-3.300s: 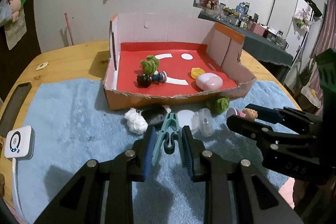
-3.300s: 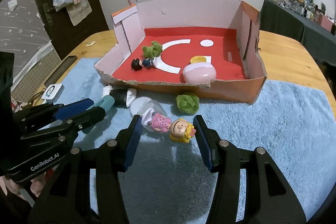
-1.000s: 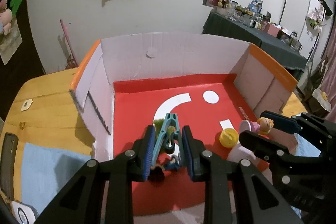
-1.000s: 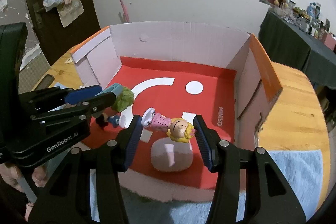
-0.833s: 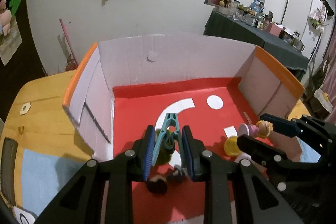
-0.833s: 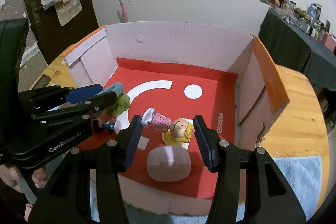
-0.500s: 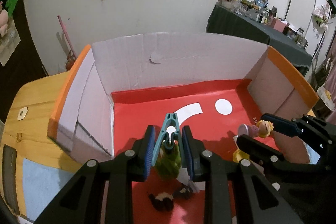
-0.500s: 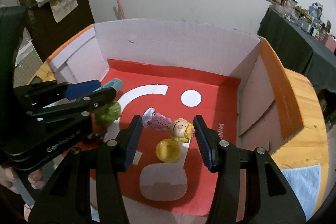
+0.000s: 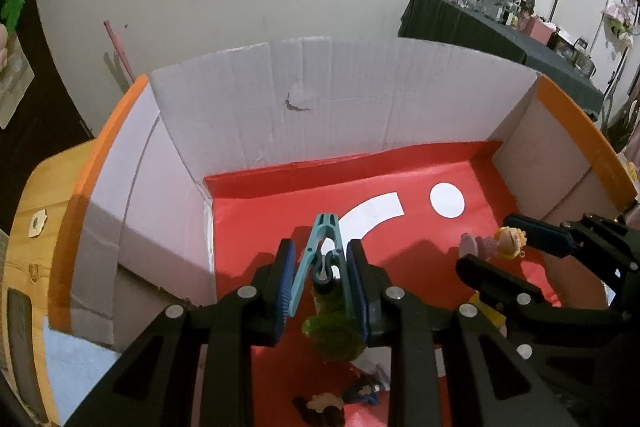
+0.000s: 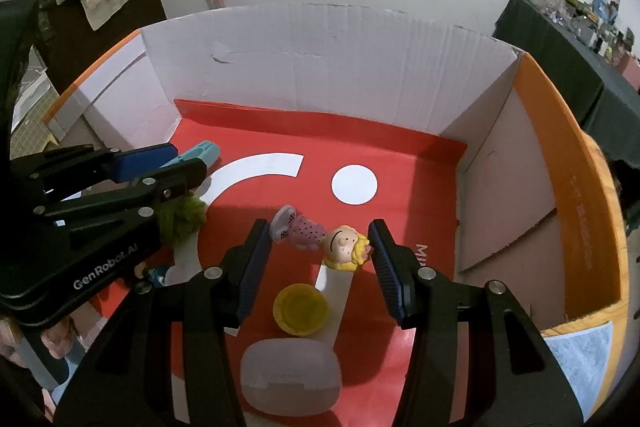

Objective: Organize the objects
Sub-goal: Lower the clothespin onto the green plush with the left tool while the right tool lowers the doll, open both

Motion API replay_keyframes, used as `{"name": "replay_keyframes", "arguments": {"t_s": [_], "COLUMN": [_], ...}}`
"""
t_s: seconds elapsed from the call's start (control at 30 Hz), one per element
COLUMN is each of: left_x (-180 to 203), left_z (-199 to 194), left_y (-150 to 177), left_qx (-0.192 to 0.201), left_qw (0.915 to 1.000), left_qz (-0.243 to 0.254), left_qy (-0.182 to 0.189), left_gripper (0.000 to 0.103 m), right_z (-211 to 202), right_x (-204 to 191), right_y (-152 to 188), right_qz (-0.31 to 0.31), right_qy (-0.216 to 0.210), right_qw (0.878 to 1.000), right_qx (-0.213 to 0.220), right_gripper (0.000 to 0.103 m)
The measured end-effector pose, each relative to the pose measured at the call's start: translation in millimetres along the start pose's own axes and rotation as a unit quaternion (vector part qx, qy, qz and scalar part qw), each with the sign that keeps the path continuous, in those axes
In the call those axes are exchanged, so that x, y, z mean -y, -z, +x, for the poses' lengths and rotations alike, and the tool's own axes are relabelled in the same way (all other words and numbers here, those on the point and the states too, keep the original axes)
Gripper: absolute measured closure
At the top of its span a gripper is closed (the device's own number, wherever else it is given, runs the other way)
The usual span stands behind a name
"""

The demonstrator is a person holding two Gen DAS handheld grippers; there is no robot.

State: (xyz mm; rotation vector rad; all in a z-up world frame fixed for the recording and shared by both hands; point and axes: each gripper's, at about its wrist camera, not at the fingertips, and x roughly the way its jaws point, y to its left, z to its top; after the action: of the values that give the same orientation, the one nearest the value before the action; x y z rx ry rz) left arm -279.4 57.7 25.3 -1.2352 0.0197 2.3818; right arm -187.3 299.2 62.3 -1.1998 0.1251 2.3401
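The teal clothespin (image 9: 323,259) is pinched between the left gripper (image 9: 320,279) pads, and the little blonde doll in pink (image 10: 320,241) is clamped lengthwise in the right gripper (image 10: 318,259); both hang over the red floor of the cardboard box (image 10: 360,39). It looks like the drop-off step: each needs lowering to a bare patch and letting go, clear of the yellow cap (image 10: 300,309), pale pink case (image 10: 292,375) and green pom-pom (image 10: 182,217). A dark-haired figurine (image 9: 332,399) lies half hidden beneath the left gripper.
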Motion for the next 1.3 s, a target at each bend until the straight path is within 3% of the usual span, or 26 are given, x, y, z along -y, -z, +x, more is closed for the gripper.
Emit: {"name": "replay_keyframes", "arguments": {"t_s": [0.2,0.57,0.97,1.3], "left_x": [-4,0,1,5], "left_z": [1,-11,-27,-26], "left_y": [0,18,39,32], "left_qx": [-0.017,-0.006,-0.009,-0.018], "left_qw": [0.9998,1.0,0.9992,0.9992], "left_qz": [0.001,0.004,-0.009,0.002], "left_qy": [-0.007,-0.002,0.039,0.034], "left_gripper": [0.075,0.075,0.075,0.075], "right_z": [9,14,1,-5], "right_x": [2,-1,-4,2], "right_y": [-1,10,28,39], "right_qz": [0.002,-0.012,-0.018,-0.016], "right_qy": [0.002,0.015,0.01,0.005], "right_qw": [0.999,0.998,0.998,0.998], "right_qx": [-0.032,-0.064,-0.064,-0.068], "right_gripper": [0.055,0.055,0.055,0.055]}}
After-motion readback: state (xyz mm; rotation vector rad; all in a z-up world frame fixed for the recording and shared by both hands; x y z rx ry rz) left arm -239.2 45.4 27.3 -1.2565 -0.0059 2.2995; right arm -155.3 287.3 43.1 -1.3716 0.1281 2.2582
